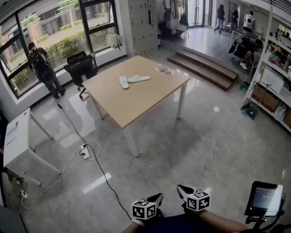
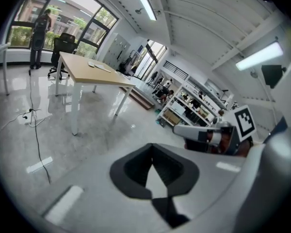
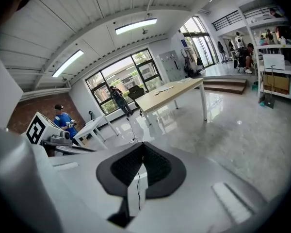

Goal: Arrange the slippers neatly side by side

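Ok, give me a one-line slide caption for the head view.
Left gripper and right gripper, shut and empty, low over the floor; two white slippers lie askew on the far wooden table.

Wooden table point(image 1: 136, 101), black office chair point(image 1: 81, 67), white power strip point(image 1: 85, 152)

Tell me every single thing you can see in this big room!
table: one, light wood top, white legs, middle of the room
slippers: two, white, on the table, at an angle to each other
chair: one, black, behind the table
person: one, dark clothes, at the window
desk: one, white, left side
power strip: one, white, on the floor left of the table
lockers: one block, grey, far wall
steps: two, brown, beyond the table
shelves: one run, white, right wall
screen: one, dark, bottom right
left claw: one, black, shut, empty, bottom edge
right claw: one, black, shut, empty, beside it
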The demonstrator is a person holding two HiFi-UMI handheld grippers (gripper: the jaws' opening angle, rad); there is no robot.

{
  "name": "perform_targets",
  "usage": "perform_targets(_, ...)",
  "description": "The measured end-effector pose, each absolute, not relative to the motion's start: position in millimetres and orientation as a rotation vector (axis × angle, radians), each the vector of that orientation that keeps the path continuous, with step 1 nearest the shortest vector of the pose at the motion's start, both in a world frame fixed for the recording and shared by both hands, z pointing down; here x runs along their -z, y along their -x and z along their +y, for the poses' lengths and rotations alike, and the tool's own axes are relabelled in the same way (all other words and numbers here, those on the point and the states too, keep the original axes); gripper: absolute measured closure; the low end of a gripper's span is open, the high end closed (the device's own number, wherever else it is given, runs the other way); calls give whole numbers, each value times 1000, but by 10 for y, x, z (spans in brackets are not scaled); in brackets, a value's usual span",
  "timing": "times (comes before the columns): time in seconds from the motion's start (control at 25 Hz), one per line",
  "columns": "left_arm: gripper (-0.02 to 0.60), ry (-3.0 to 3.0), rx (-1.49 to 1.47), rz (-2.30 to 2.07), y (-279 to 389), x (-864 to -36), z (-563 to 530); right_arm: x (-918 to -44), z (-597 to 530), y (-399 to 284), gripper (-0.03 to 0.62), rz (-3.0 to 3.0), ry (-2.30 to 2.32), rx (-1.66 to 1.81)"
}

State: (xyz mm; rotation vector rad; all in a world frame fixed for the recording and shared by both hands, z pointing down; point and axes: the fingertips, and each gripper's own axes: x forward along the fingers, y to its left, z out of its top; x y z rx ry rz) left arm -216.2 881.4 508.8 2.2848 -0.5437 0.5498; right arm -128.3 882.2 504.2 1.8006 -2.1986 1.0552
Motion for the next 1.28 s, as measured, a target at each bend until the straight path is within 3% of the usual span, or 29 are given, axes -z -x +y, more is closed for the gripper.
perform_targets(0.72, 578, -2246, -523, -683, 2626, -5164, 8036, -4997, 7847, 1736, 583, -2297, -1644, -1036)
perform_targets(1.28, 578, -2274, -629, -682, 1857, -5219, 7181, -5056, 6878, 968, 583, -2325, -1647, -1108)
